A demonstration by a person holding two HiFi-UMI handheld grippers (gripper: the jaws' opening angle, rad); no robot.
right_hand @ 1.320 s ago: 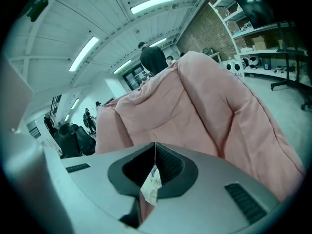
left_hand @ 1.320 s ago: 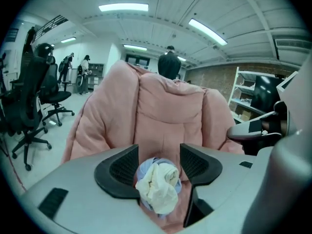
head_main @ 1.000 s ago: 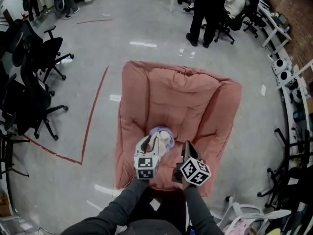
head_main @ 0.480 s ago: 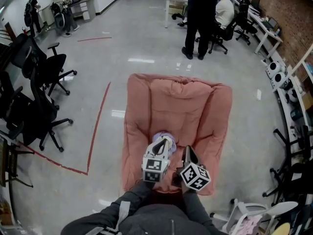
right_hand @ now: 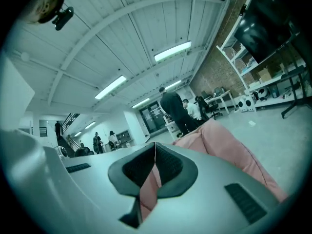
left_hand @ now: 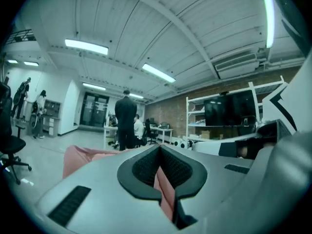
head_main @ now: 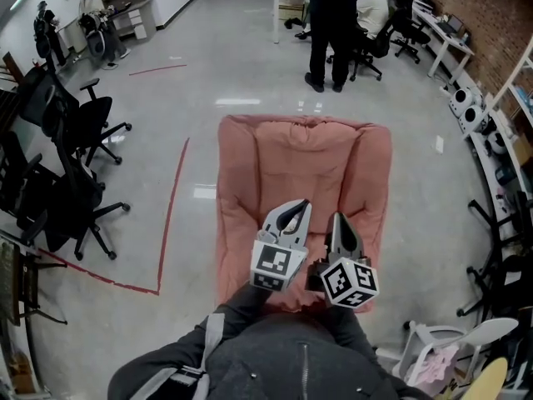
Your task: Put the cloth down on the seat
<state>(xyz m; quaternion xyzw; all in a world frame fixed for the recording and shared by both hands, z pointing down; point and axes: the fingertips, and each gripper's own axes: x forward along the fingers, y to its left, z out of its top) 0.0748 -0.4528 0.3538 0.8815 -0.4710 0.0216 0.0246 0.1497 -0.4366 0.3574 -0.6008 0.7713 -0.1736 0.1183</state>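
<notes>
Two tools hang close together above the front half of a pink cushioned seat (head_main: 250,161), both pointing level and away from us. We see the left tool (head_main: 299,206) with its jaws pressed together and nothing caught in them. The right tool (head_main: 337,217) is closed and empty in the same way. Pink shows through the slit behind each pair of pads, and that is only the seat beyond.

We cannot find the cloth in any view. Neither tool carries it, and the part of the seat under the tools is covered by them. We judge that the cloth lies there, already let go, which would put the task at its very end. The next move asks for little: draw both tools back off the seat, high enough not to drag the cloth. Then check that it rests on the seat and has not slid off the front edge.

The seat sits straight on a pale, glossy grey floor (head_main: 225,65). Left of the seat, a red tape line (head_main: 171,211) marks an angle on the floor, and further left stand black office chairs (head_main: 83,132). Beyond the seat, a person in dark clothes (head_main: 331,23) stands beside a seated person (head_main: 371,8). Right of the seat, counters (head_main: 448,47) run along a brick wall (head_main: 491,2). A white chair (head_main: 450,344) stands off the seat's front right corner
</notes>
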